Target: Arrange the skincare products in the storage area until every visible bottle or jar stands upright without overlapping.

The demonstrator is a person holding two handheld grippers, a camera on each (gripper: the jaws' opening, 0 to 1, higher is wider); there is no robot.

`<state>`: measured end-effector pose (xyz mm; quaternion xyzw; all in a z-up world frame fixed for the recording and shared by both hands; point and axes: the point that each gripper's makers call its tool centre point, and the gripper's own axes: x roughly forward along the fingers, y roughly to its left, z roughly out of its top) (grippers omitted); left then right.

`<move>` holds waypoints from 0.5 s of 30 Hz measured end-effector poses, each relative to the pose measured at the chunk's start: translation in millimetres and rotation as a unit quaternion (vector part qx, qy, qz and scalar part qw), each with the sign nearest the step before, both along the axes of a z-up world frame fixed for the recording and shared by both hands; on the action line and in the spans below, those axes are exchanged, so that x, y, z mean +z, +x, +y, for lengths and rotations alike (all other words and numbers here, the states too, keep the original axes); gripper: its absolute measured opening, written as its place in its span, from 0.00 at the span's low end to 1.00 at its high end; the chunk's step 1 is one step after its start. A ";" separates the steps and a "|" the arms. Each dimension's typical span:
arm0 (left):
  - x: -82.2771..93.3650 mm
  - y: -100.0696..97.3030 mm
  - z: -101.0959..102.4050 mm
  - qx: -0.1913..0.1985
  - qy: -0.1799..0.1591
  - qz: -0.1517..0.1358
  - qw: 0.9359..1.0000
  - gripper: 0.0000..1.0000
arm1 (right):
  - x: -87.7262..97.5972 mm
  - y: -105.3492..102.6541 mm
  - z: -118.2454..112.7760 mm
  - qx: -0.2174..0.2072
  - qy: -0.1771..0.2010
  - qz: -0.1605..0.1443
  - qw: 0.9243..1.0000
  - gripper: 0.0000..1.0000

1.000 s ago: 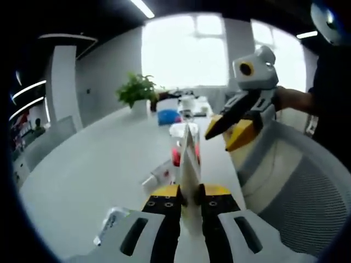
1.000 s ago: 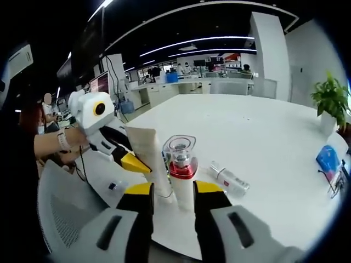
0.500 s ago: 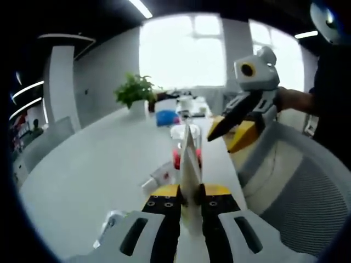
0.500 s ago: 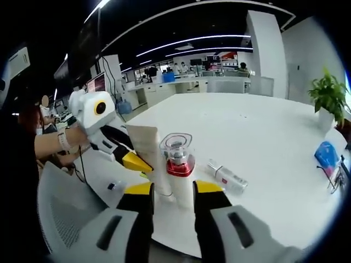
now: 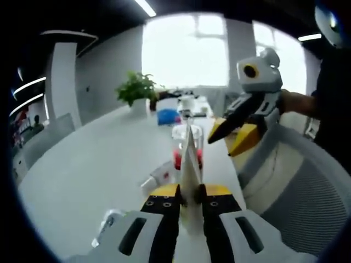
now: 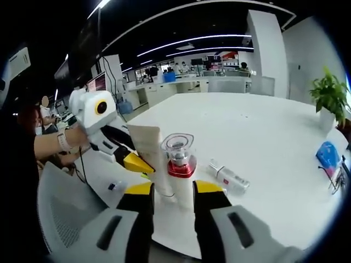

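Observation:
My left gripper [image 5: 189, 189] is shut on a flat cream tube [image 5: 189, 164], seen edge-on and held upright over the white table [image 5: 82, 175]. In the right gripper view the tube [image 6: 149, 148] stands wide end up, with the left gripper [image 6: 134, 161] pinching its left edge. Right behind it stands a white bottle with a red band and clear cap [image 5: 186, 145], upright [image 6: 178, 156]. My right gripper [image 6: 174, 186] is open, and the bottle's body rises in line with the gap between its jaws. From the left gripper view the right gripper [image 5: 230, 134] hangs just right of the bottle.
A white bottle lies on its side [image 5: 159, 176] [image 6: 227, 178] beyond the standing one. A small clear bottle [image 5: 108, 222] [image 6: 116, 186] lies near the table edge. A potted plant [image 5: 137, 90] and a blue pack [image 5: 168, 116] sit farther off. A mesh chair [image 5: 296, 186] stands by the table edge.
The right gripper has drifted slightly right in the left gripper view. The tube stays held and the bottle stays upright.

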<state>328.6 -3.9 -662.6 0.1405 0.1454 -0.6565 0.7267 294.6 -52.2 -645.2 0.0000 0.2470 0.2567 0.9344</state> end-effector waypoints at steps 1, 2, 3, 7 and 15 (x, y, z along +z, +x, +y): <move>-1.0 0.1 -0.1 -0.002 0.004 -0.006 1.000 0.12 | 0.3 0.1 -0.4 0.000 0.000 0.000 1.000 0.28; -2.9 -0.3 -0.7 -0.001 0.007 -0.004 1.000 0.12 | 0.6 0.1 -0.6 0.000 0.000 -0.001 1.000 0.28; -4.6 0.0 -1.0 0.001 0.009 -0.001 1.000 0.13 | 1.0 0.4 -1.0 0.000 0.001 -0.002 1.000 0.28; -14.3 0.9 -1.9 0.009 0.022 0.015 1.000 0.14 | 1.8 1.0 -2.9 -0.002 0.001 -0.003 1.000 0.28; -17.5 4.7 9.1 0.042 0.037 0.032 0.998 0.18 | 1.0 -0.3 -3.2 0.000 0.003 0.000 1.000 0.32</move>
